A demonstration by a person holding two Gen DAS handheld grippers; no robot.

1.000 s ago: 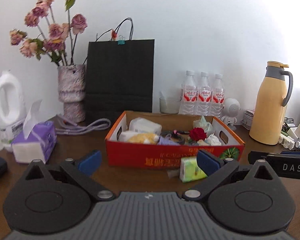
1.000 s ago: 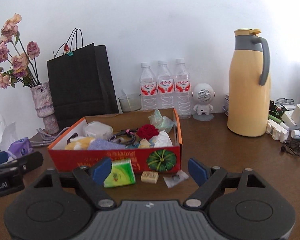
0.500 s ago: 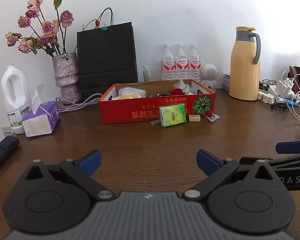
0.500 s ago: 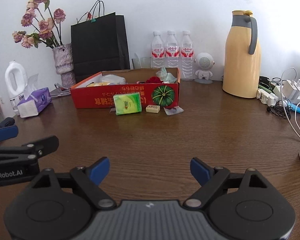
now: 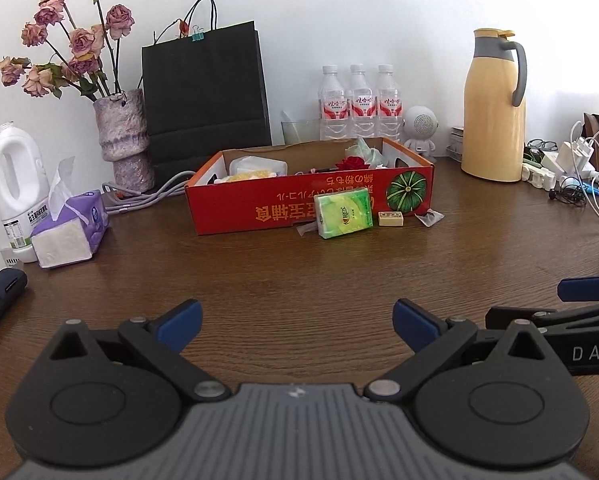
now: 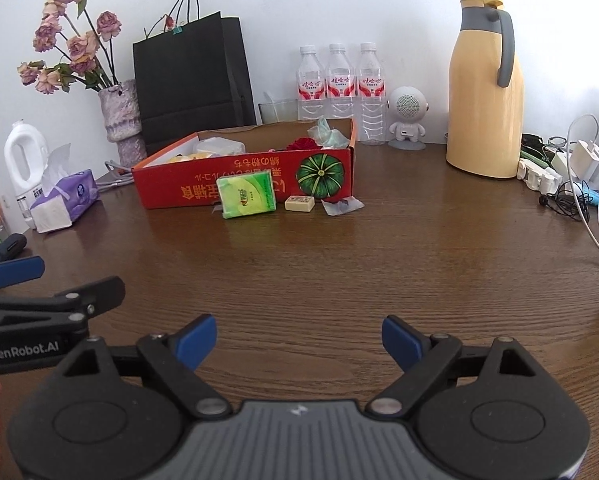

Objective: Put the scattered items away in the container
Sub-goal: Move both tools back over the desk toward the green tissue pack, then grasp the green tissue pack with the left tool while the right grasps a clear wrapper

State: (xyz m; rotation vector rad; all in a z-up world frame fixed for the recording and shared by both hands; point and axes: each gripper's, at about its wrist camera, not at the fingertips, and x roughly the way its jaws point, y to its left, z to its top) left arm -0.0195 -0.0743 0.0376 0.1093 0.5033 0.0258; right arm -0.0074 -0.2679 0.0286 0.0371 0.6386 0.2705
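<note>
A red cardboard box (image 5: 259, 210) (image 6: 171, 188) sits at the back of the wooden table, holding several items. In front of it lie a green tissue pack (image 5: 342, 209) (image 6: 246, 195), a small beige tile (image 5: 391, 218) (image 6: 299, 203) and a clear wrapper (image 5: 430, 216) (image 6: 341, 206). My left gripper (image 5: 295, 326) is open and empty, well short of the box. My right gripper (image 6: 299, 340) is open and empty, also well back. Each gripper shows at the edge of the other's view.
Behind the box stand a black paper bag (image 5: 205, 88), a flower vase (image 5: 125, 136), three water bottles (image 5: 361, 104), a small robot speaker (image 5: 421, 128) and a yellow thermos (image 5: 493, 108). A purple tissue box (image 5: 69, 232) and white jug (image 5: 17, 192) are left; chargers and cables (image 5: 571, 176) right.
Both grippers have pulled back from the box, then moved slightly closer again. The box and loose items have not moved. Both stay open.
</note>
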